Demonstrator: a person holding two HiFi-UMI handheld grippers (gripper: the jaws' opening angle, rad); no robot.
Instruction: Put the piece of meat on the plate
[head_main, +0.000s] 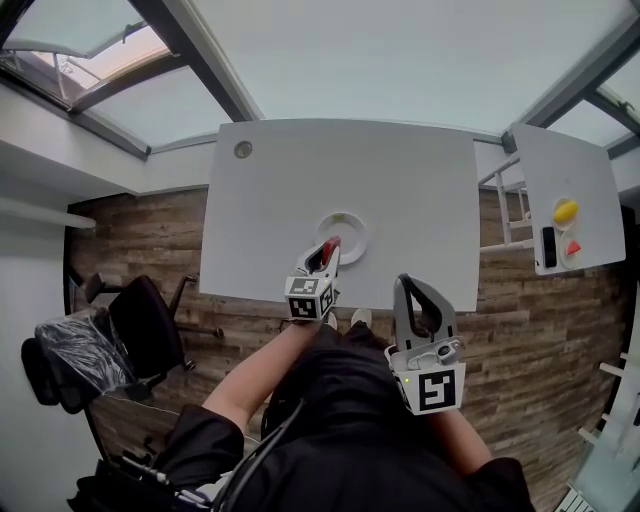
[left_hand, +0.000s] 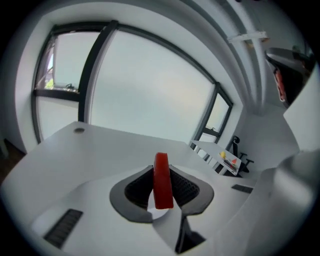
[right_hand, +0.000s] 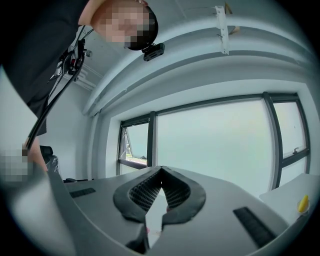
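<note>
The left gripper (head_main: 327, 247) tilts down at the near rim of the round white plate (head_main: 357, 231), ribbed dark jaws pinching a smooth, flat red piece of meat (left_hand: 162, 181) edgewise; the right gripper (right_hand: 160, 172) points level, tips together, empty.

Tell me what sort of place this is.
Probably an office or workroom: a plain white rectangular desk, a black office chair on brown wood-plank flooring, and large dark-framed windows.
</note>
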